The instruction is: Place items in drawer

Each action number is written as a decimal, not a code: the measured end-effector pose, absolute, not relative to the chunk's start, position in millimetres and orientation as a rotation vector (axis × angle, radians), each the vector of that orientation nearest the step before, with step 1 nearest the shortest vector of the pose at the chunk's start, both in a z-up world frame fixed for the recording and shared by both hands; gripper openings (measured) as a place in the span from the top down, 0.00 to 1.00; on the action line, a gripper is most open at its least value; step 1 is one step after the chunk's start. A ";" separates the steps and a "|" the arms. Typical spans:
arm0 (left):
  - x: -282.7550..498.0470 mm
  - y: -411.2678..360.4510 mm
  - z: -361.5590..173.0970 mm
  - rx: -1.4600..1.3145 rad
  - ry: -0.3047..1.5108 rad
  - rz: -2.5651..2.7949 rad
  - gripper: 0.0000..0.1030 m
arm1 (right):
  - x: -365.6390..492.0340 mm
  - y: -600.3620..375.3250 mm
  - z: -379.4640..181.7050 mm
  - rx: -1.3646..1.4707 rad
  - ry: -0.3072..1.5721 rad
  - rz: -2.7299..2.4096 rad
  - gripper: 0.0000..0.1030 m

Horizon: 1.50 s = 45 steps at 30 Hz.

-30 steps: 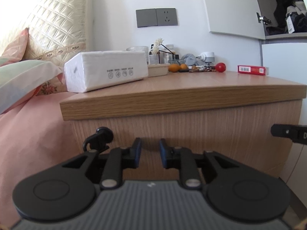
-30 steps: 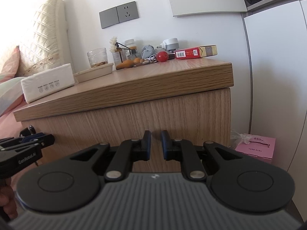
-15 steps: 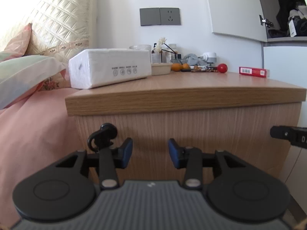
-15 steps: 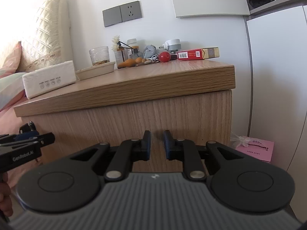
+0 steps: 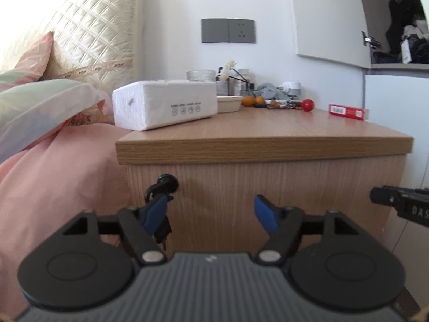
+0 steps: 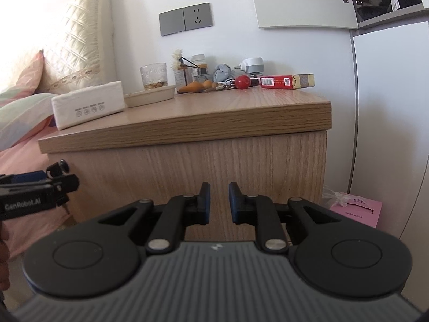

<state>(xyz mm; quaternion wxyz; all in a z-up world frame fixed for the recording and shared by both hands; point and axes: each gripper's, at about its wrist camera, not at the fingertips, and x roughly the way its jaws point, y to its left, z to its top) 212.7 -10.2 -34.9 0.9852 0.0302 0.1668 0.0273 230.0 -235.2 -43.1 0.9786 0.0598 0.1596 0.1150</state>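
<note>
A wooden nightstand's closed drawer front [image 5: 268, 193] faces me; it also shows in the right wrist view [image 6: 214, 169]. A black key [image 5: 163, 185] sticks out of its upper left corner. My left gripper [image 5: 211, 212] is open and empty in front of the drawer, its left fingertip just below the key. My right gripper [image 6: 218, 201] is nearly shut and empty, in front of the drawer's right half. On top lie a red box [image 6: 287, 81], a red ball [image 6: 242, 81], a white tissue pack [image 5: 163, 104] and small clutter.
A bed with pink cover [image 5: 53, 174] and pillows lies left of the nightstand. A white wardrobe [image 6: 391, 134] stands right, with a pink bag [image 6: 356, 209] on the floor beside it. A tray [image 6: 150, 96] and a glass [image 6: 153, 76] stand at the back.
My left gripper has opened wide and shifted so the key sits by its left finger. My right gripper has opened very slightly and barely moved.
</note>
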 end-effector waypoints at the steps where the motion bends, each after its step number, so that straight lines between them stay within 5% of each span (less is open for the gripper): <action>1: 209.9 -11.0 -33.7 0.061 0.336 0.051 0.24 | 228.1 -234.7 -41.3 0.117 0.325 0.230 0.82; 16: 173.2 -10.3 -6.0 0.001 0.325 0.045 0.12 | 190.3 -228.0 -12.1 0.065 0.281 0.261 0.71; 23: 151.8 -16.2 -0.6 0.007 0.299 0.031 0.07 | 174.7 -220.2 -4.1 0.024 0.234 0.292 0.40; 31: 124.0 -22.0 6.1 0.036 0.258 0.020 0.01 | 157.2 -216.1 7.6 0.034 0.199 0.353 0.32; 34: 113.7 -25.0 8.6 0.073 0.242 0.018 0.01 | 151.7 -214.8 9.9 0.036 0.202 0.367 0.15; 45: 73.3 -21.6 8.9 0.050 0.235 0.015 0.00 | 135.0 -224.1 21.3 0.100 0.214 0.344 0.16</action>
